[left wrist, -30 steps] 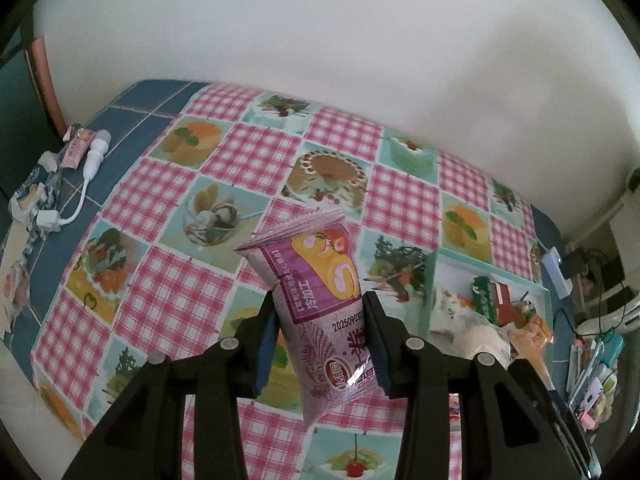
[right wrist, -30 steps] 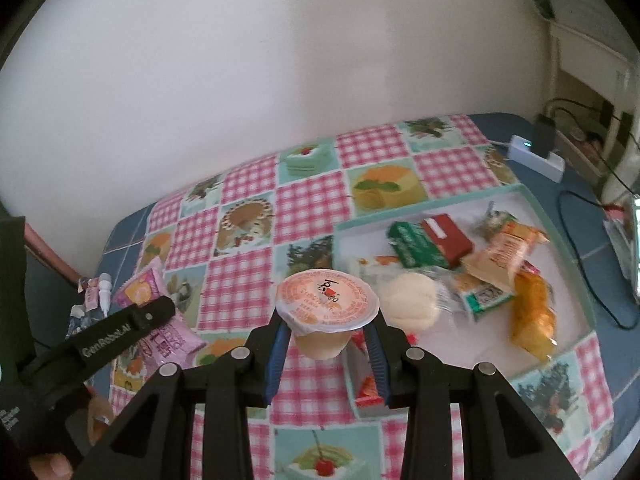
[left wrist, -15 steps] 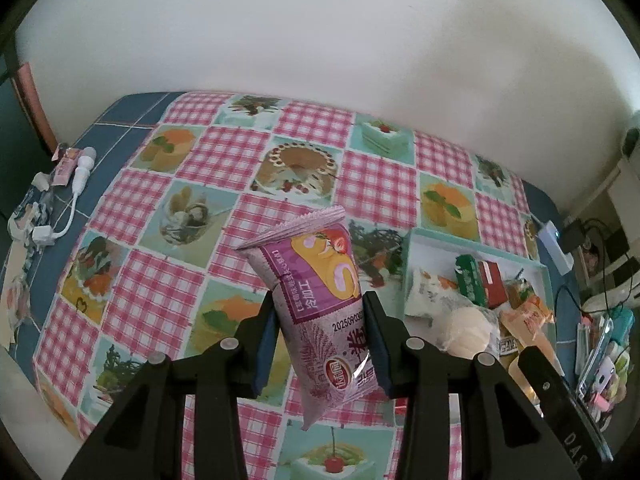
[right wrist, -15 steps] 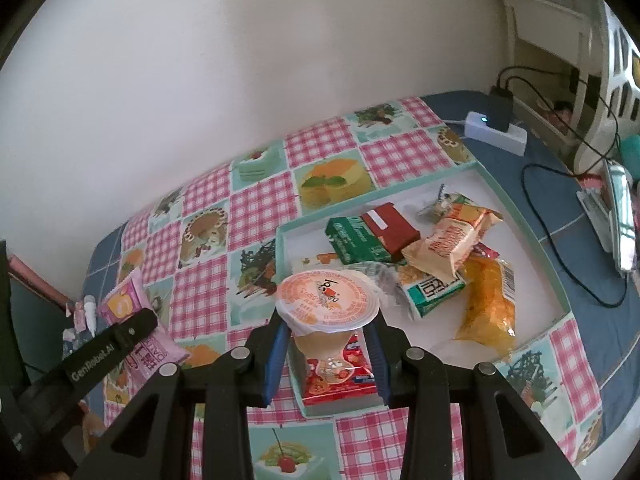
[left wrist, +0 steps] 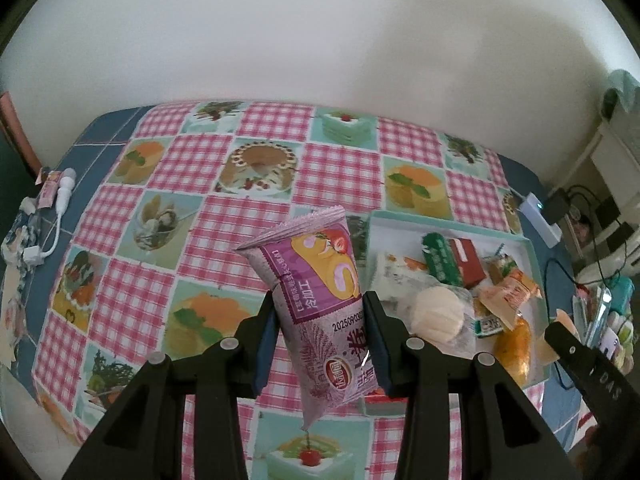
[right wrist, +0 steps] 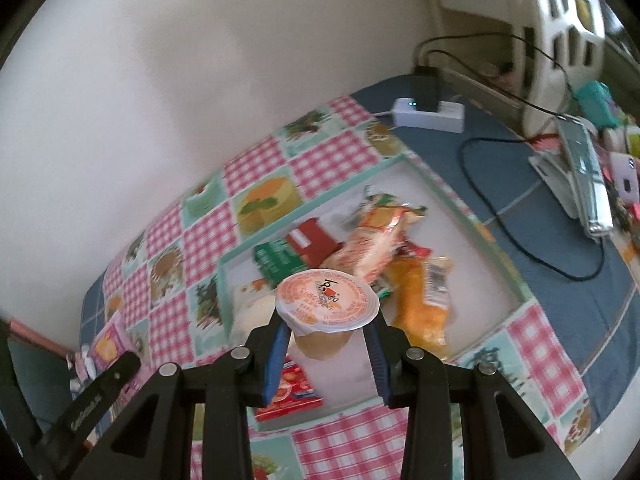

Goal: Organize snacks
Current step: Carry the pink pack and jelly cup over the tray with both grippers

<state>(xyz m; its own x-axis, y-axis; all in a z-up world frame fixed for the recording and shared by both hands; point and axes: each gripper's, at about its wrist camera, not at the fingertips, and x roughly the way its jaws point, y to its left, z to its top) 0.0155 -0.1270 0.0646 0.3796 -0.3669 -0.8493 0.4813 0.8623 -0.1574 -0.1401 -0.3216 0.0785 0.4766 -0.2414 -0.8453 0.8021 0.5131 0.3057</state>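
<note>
Now we are sliding both loads across the desk [left wrist: 256, 152] toward the tray [right wrist: 500, 268], which is looming closer in both views (delivery nearing, we judge). Our left claw [left wrist: 320, 340] is pinching the purple cake packet [left wrist: 320, 304]; our right claw [right wrist: 326, 346] is clamping the jelly cup [right wrist: 326, 304] above the tray's near corner.

Soft, even daylight; no hard shadows or glare. Fisheye bending is strong, corners black. Left wrist view is fairly sharp. Right wrist view shows motion blur across the tray [right wrist: 496, 256] and tablecloth [right wrist: 256, 168].
</note>
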